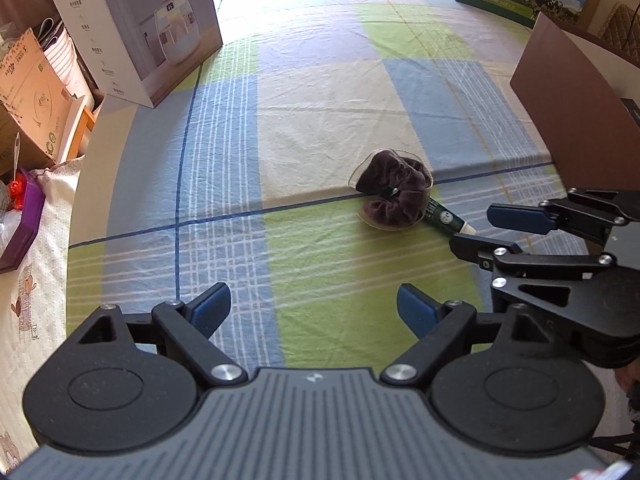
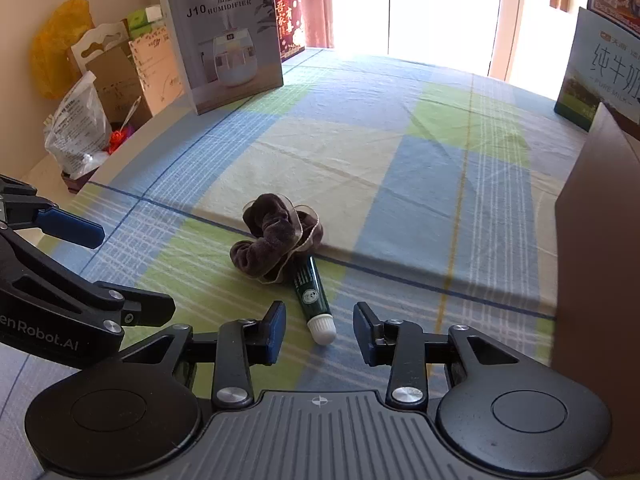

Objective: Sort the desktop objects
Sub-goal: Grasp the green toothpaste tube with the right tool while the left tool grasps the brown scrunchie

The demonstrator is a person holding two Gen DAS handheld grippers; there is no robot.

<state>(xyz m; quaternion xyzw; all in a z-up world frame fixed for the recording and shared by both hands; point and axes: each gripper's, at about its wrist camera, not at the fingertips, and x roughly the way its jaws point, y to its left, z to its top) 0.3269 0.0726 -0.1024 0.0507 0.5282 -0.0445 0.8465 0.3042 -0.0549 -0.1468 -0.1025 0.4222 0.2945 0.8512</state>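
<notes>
Jaws of my right gripper [image 2: 319,334] stand partly open around the white cap of the green tube [image 2: 312,295], pads not yet touching it; my left gripper [image 1: 314,312] gapes wide over bare cloth, holding nothing. Both task things lie mid-table, the brown scrunchie [image 2: 276,246] draped over the tube's far end. I judge the tube light, smooth and squashy, so grip near the stiff cap; the scrunchie is soft, pinch anywhere.

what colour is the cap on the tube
White, on a dark green tube; the cap shows best in the right wrist view.
</notes>
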